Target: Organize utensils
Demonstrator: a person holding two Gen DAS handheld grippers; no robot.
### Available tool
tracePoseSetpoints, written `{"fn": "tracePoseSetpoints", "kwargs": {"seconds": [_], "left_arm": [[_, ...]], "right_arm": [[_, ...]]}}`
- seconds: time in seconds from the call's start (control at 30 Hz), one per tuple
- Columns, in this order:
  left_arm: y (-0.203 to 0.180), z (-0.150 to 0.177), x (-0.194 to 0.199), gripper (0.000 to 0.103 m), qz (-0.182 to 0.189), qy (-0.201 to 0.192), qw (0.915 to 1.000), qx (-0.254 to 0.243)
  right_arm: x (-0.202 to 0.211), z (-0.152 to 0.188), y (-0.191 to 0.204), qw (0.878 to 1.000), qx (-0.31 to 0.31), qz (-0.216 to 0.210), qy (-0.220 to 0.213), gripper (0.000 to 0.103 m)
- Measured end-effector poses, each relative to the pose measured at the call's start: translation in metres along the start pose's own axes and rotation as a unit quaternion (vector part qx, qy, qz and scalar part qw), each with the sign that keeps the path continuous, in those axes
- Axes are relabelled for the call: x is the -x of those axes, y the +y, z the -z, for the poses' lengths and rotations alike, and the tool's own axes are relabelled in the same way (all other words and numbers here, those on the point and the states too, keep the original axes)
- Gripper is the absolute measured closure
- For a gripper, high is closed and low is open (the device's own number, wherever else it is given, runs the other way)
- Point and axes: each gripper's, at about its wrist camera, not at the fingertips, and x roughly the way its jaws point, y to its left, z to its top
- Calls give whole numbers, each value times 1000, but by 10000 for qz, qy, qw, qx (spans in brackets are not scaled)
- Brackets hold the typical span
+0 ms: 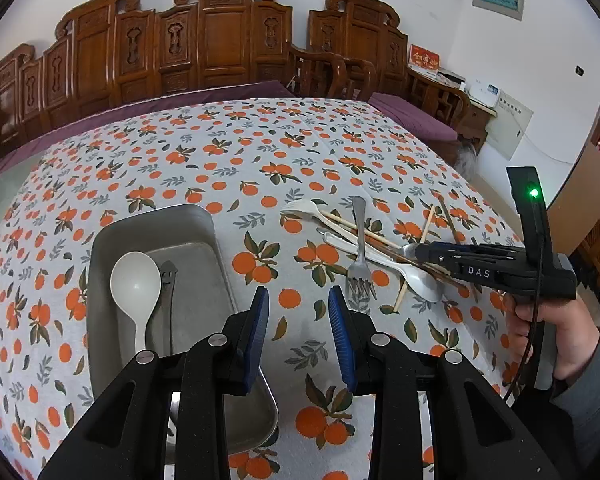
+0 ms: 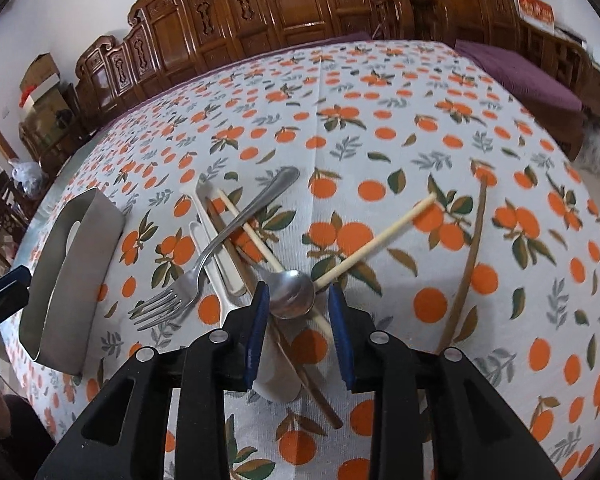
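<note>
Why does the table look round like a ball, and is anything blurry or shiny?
Left wrist view: the fisheye lens bulges the tablecloth and darkens the corners; soft light glints off the metal tray; all sharp. Right wrist view: same bulge, the chairs curve; the metal spoon shines; the jaws cast only faint shadows.

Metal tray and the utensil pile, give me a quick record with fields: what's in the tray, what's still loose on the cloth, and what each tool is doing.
tray: metal, on the orange-print tablecloth
in tray: white spoon; dark metal utensil with a smiley face
loose pile: fork, metal spoon, white plastic utensils, chopsticks
left tool: open, empty, beside the tray
right tool: open, either side of the metal spoon's bowl, pads not pressing
</note>
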Motion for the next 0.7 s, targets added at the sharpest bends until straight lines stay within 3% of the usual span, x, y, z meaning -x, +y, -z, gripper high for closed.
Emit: {"fn": "tracePoseSetpoints", "kwargs": {"seconds": [0.27,0.7], "left_arm": [[0,1,1,74,-13,-7,10000,0],[-17,4,-2,74,-117,-29,9999,-114]], "right_arm": [[8,-1,-2,9999,-35,-72,-139,100],[62,-6,3,9950,395,120,-904,101]]}}
